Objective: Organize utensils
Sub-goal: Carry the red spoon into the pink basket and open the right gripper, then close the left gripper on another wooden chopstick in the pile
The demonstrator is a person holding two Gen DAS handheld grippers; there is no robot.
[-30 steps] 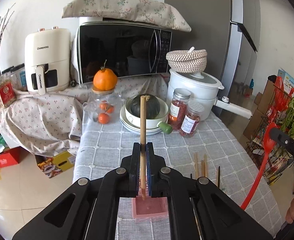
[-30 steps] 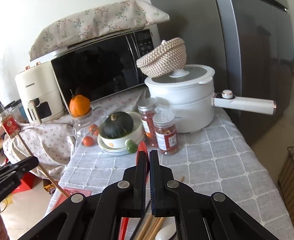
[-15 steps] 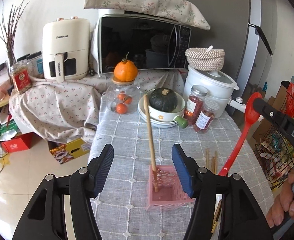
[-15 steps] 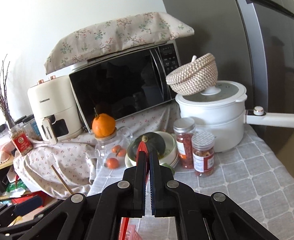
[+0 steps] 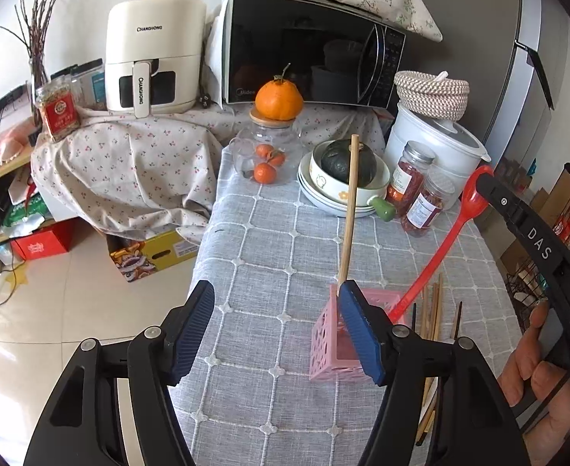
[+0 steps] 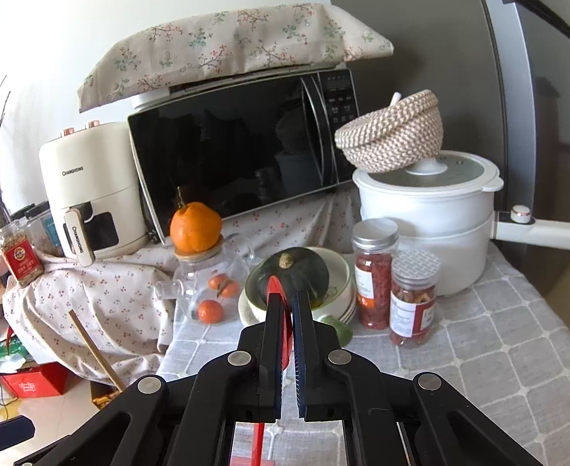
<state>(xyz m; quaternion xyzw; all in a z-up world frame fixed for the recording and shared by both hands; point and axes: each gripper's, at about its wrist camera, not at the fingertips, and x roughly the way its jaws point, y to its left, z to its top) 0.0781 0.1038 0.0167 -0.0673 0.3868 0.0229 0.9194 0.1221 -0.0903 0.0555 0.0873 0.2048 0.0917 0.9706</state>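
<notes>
A pink lattice holder (image 5: 329,345) stands on the grey checked tablecloth (image 5: 277,256). A wooden chopstick (image 5: 348,211) stands upright in it, also visible in the right wrist view (image 6: 96,349). My left gripper (image 5: 275,326) is open and empty, just in front and left of the holder. My right gripper (image 6: 288,306) is shut on a red spoon (image 6: 281,322). In the left wrist view the red spoon (image 5: 436,248) is tilted, its handle end over the holder. Several loose chopsticks (image 5: 432,310) lie on the cloth right of the holder.
Stacked bowls with a dark squash (image 5: 347,159), two spice jars (image 5: 421,198), a glass jar of oranges (image 5: 269,155), a white pot (image 5: 436,143), a microwave (image 5: 308,50) and an air fryer (image 5: 153,54) stand at the back. The table's left edge drops to the floor (image 5: 71,291).
My left gripper opened, let go of the chopstick in the holder and drew back to the left. My right gripper brought the red spoon up and over the holder.
</notes>
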